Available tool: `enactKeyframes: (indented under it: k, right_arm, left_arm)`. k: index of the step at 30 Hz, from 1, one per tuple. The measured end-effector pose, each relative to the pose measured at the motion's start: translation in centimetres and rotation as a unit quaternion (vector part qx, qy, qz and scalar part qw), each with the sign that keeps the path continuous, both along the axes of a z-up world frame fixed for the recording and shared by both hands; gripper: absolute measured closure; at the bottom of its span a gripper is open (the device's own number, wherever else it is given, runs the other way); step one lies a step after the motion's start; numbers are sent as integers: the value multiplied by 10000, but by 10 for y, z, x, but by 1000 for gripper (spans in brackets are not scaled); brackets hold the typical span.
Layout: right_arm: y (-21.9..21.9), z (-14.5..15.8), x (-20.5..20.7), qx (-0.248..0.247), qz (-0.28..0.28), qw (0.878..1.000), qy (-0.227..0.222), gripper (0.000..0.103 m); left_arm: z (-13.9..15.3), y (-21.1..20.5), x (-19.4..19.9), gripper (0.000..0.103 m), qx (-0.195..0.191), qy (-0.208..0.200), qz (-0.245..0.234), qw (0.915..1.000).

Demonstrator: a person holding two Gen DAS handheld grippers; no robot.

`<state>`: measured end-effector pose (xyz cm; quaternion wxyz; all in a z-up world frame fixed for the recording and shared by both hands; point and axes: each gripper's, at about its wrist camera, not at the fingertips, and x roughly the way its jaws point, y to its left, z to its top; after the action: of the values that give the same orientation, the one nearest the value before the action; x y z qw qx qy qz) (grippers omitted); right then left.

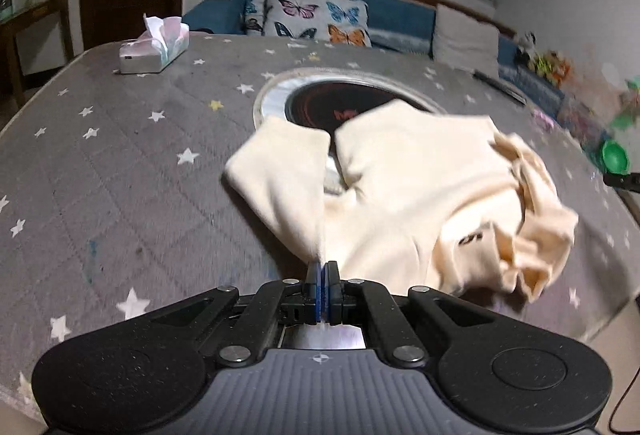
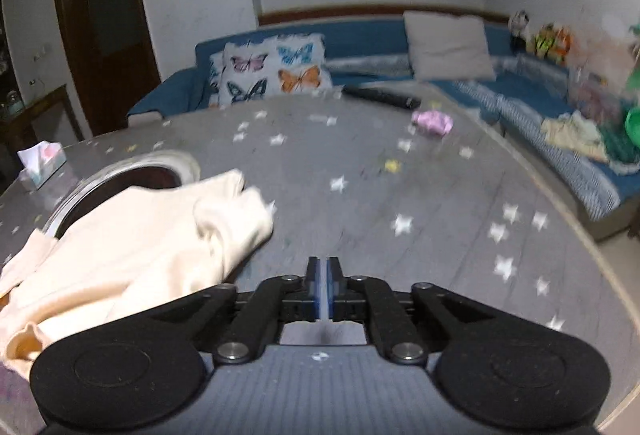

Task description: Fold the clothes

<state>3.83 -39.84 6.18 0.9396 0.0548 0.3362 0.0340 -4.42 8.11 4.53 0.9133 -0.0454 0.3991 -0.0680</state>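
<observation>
A cream garment (image 1: 420, 195) lies crumpled on the grey star-patterned tablecloth (image 1: 120, 175), partly over a round inset cooktop (image 1: 320, 103). My left gripper (image 1: 323, 267) is shut on a pulled-up fold of the cream garment at its near edge. In the right wrist view the garment (image 2: 132, 247) lies to the left. My right gripper (image 2: 324, 267) is shut and empty above the bare tablecloth (image 2: 420, 195), to the right of the garment.
A tissue box (image 1: 154, 47) stands at the table's far left. A small pink cloth (image 2: 432, 123) and a dark remote (image 2: 380, 97) lie at the far edge. A blue sofa (image 2: 400, 47) with butterfly cushions runs behind the table. A green object (image 1: 614, 157) sits at the right.
</observation>
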Motion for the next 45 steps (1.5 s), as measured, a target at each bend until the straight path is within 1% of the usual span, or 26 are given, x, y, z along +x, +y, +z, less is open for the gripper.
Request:
enactKeyframes:
  k: [3, 5, 6, 7, 8, 9, 11, 13, 15, 16, 17, 18, 21, 23, 26, 28, 29, 31, 32, 34, 35, 39, 42, 45]
  right_arm:
    - [4, -10, 1, 294, 234, 9992, 129, 88]
    - [15, -13, 6, 387, 442, 9982, 125, 76]
    - [20, -14, 11, 398, 517, 9978, 120, 74]
    - [24, -15, 15, 408, 589, 9974, 116, 71]
    - [32, -18, 26, 406, 710, 9965, 147, 66]
    - [39, -20, 33, 362, 775, 9962, 168, 64]
    - [55, -27, 46, 162, 887, 9957, 233, 62]
    - [68, -34, 60, -40, 993, 9945, 320, 63]
    - [79, -43, 70, -306, 1018, 9934, 432, 68]
    - [83, -47, 74, -447, 1022, 9925, 495, 76]
    - [85, -48, 74, -476, 1054, 9921, 489, 88]
    - [85, -46, 71, -578, 1032, 9921, 418, 94]
    - [77, -33, 57, -852, 857, 9926, 76, 95]
    - [61, -21, 44, -782, 660, 9947, -80, 95]
    - [32, -8, 25, -839, 264, 9958, -235, 95]
    - [12, -6, 13, -822, -12, 9964, -217, 95]
    - [3, -9, 10, -821, -147, 9964, -144, 93]
    - [-11, -20, 7, -909, -360, 9951, 129, 86]
    - [-16, -25, 6, -943, -452, 9942, 240, 86]
    - [-20, -27, 5, -985, -517, 9933, 317, 86]
    - [-20, -26, 4, -1006, -534, 9930, 305, 83]
    - [-3, -12, 17, -850, -140, 9962, 138, 82]
    - [16, -8, 36, -619, 258, 9977, 135, 82]
    - [38, -8, 54, -506, 640, 9965, 163, 82]
  left_arm:
    - [6, -2, -4, 99, 88, -99, -82, 9999]
    - [13, -4, -6, 98, 179, -225, -114, 9995]
    - [16, -5, -7, 95, 225, -287, -130, 9993]
    - [18, -4, -6, 92, 240, -327, -118, 9991]
    - [20, -3, -3, 83, 260, -358, -88, 9990]
    - [22, -3, -1, 76, 281, -387, -55, 9988]
    - [25, -2, 5, 74, 299, -429, 0, 9986]
    - [26, -2, 14, 73, 252, -432, 42, 9987]
    - [26, -4, 23, 69, 219, -449, 65, 9987]
    - [25, -5, 29, 69, 211, -453, 68, 9987]
    - [24, -7, 35, 69, 203, -456, 69, 9987]
    - [23, -9, 41, 69, 199, -462, 43, 9987]
    - [20, -19, 58, 69, 232, -490, -65, 9985]
    - [17, -26, 69, 69, 234, -493, -189, 9983]
    - [10, -38, 81, 69, 245, -423, -379, 9981]
    - [5, -46, 84, 69, 277, -369, -524, 9976]
    - [1, -49, 83, 69, 281, -334, -579, 9974]
    - [-3, -55, 83, 69, 295, -268, -687, 9968]
    - [-4, -56, 85, 69, 292, -251, -699, 9968]
    - [-5, -58, 88, 69, 281, -222, -716, 9968]
    - [-4, -58, 92, 69, 268, -221, -693, 9970]
    - [-1, -56, 118, 69, 275, -217, -580, 9977]
    - [-5, -58, 142, 69, 342, -184, -500, 9980]
    - [-10, -62, 163, 67, 430, -190, -507, 9976]
